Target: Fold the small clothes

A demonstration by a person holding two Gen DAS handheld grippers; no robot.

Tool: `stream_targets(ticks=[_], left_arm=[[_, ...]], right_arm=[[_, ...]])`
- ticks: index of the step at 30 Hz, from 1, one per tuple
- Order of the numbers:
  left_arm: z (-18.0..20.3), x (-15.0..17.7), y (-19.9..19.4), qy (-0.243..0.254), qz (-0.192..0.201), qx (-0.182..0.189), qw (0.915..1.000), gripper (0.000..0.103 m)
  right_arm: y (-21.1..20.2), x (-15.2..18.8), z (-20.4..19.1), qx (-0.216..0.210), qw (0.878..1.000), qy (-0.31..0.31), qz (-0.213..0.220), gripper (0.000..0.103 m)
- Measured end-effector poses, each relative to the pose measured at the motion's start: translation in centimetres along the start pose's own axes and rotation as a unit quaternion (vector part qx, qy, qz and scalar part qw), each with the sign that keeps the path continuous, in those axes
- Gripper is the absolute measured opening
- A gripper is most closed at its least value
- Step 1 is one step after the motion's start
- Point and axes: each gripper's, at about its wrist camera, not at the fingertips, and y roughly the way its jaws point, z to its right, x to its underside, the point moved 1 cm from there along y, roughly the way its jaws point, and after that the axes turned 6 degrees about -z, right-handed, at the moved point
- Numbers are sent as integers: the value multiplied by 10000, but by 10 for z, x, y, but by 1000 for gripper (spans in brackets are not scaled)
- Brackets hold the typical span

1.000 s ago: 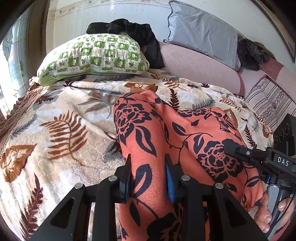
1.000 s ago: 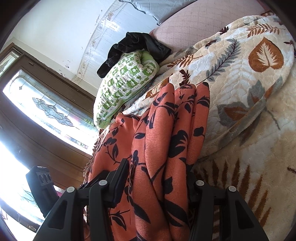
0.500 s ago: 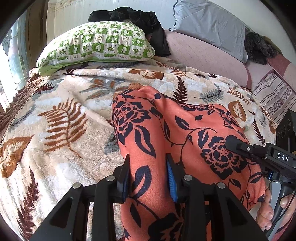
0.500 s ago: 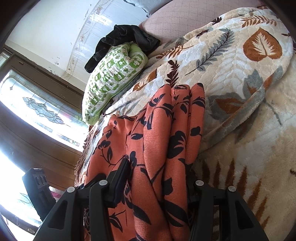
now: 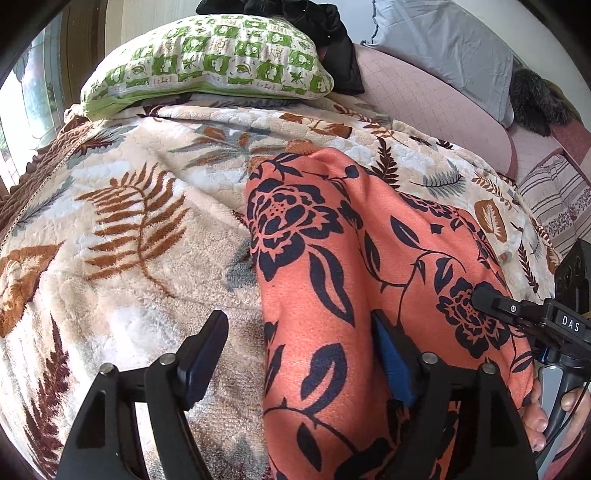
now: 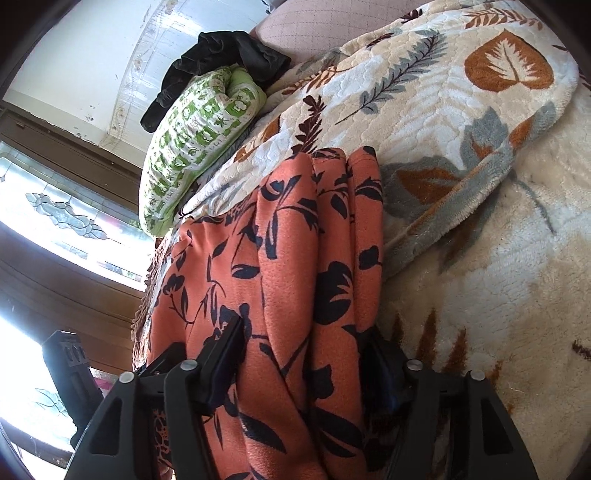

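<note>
An orange garment with a dark floral print (image 5: pixel 343 280) lies folded lengthwise on the leaf-patterned blanket (image 5: pixel 122 236). My left gripper (image 5: pixel 295 350) is open, its jaws wide apart; the cloth's left edge lies between them and the right pad (image 5: pixel 388 354) presses into the cloth. In the right wrist view the garment (image 6: pixel 295 266) runs in bunched folds between the jaws of my right gripper (image 6: pixel 303 354), which holds the thick bundle. The right gripper also shows in the left wrist view (image 5: pixel 517 314) at the garment's right edge.
A green-and-white checked pillow (image 5: pixel 210 62) and dark clothes (image 5: pixel 325 26) lie at the far end of the bed. A grey pillow (image 5: pixel 443 48) and a striped cushion (image 5: pixel 561 206) are at the right. A window (image 6: pixel 66 221) is to the left.
My left gripper has opened and let go of the garment; it was shut on the cloth before. Both views have moved closer to the bed. The right gripper keeps its hold.
</note>
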Motion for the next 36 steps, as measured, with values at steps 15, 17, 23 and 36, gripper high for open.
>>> stream_targets(ticks=[15,17,23,36], left_arm=[[-11,-17,-32,43,443,-4,9990,83],[-15,-22,-39,-85,715,88,9974,83],[-16,-48,-33,-147,1139,-204,9932,83],[-18,-97,53,61,-107,-982,9951,83]], right_arm=[[-63,-17,-29,254,9928,-778,878,71],[-66,-18,-44,120,9879,-1110,1074,46],[-30,-30,-68,212,9877,-1292,850,40],[20,-55,-26,683,9951,-710,56,39]])
